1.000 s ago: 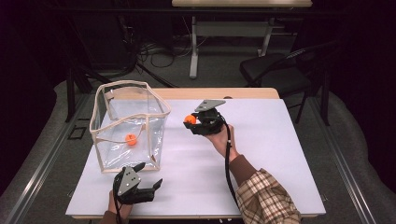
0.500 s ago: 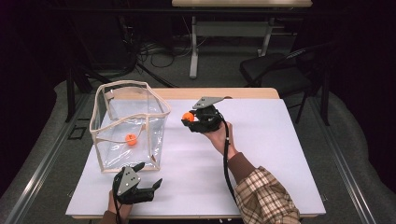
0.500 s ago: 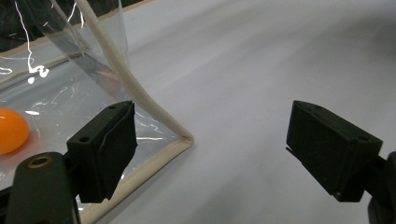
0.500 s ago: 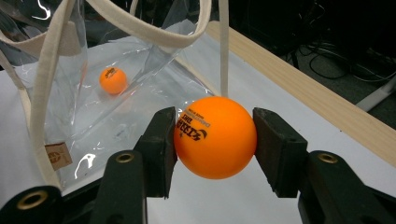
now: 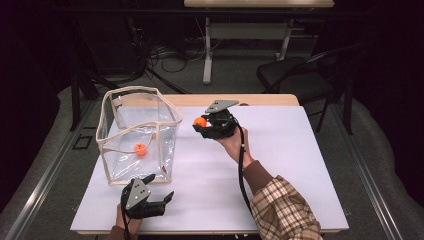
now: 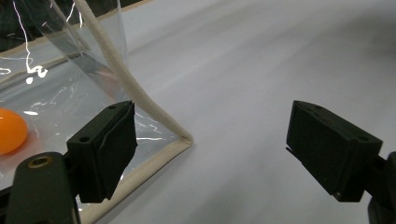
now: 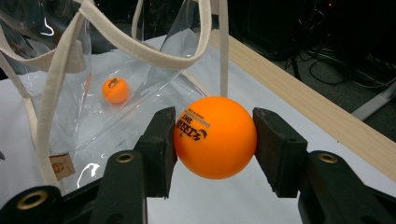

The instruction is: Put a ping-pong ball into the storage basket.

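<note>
My right gripper [image 5: 201,124] [image 7: 214,140] is shut on an orange ball [image 5: 200,121] [image 7: 215,137], held above the white table just right of a clear bag [image 5: 137,132] [image 7: 93,84] with cream trim. A second orange ball [image 5: 141,149] [image 7: 115,89] [image 6: 10,130] lies on the bag's floor. My left gripper [image 5: 159,191] [image 6: 210,149] is open near the table's front edge, its jaws wide apart in front of the bag's near corner [image 6: 186,138], with nothing between them.
The white table [image 5: 280,165] has bare room to the right and in the middle. A wooden strip [image 5: 260,100] runs along its far edge. A dark chair [image 5: 295,80] and a desk frame [image 5: 207,50] stand beyond it.
My right gripper has edged slightly toward the bag with the ball. The left gripper has stayed in place.
</note>
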